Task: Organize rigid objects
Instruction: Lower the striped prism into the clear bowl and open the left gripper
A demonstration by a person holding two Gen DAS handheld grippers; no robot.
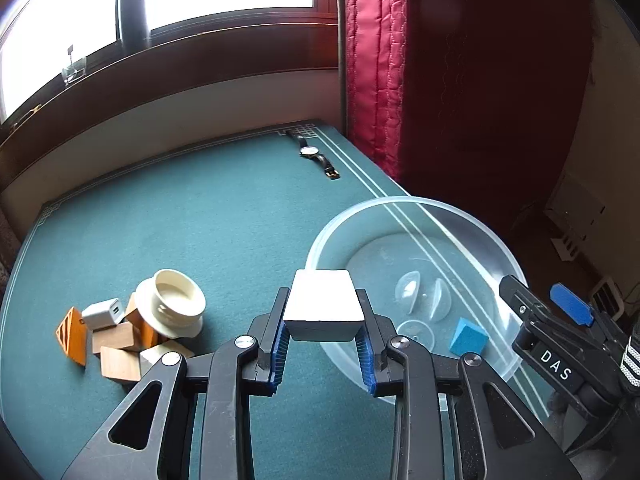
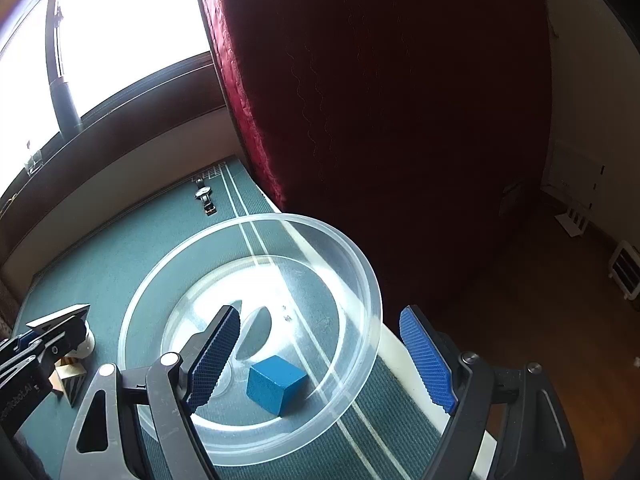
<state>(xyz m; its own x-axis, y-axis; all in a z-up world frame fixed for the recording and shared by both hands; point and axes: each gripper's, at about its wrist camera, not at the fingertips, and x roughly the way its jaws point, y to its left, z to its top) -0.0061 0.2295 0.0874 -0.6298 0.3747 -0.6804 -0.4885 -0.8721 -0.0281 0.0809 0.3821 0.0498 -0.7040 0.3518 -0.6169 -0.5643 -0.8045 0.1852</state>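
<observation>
From the left wrist camera, the left gripper (image 1: 325,330) is clamped on a white rectangular block (image 1: 323,306), its blue pads pressing both sides, and holds it just at the near rim of the clear plastic bowl (image 1: 404,204) on the green table (image 1: 192,208). A blue cube (image 1: 469,336) already lies inside; wooden blocks (image 1: 118,346), a white charger (image 1: 102,312) and a cream lid (image 1: 174,300) sit piled well to the left. The block should probably travel past the rim and down low before release, landing beside the cube rather than on it. From the right wrist camera, the right gripper (image 2: 320,356) hangs over the bowl with its jaws wide and nothing between them, the blue cube lying below; it would do well to clear out of the left gripper's path.
</observation>
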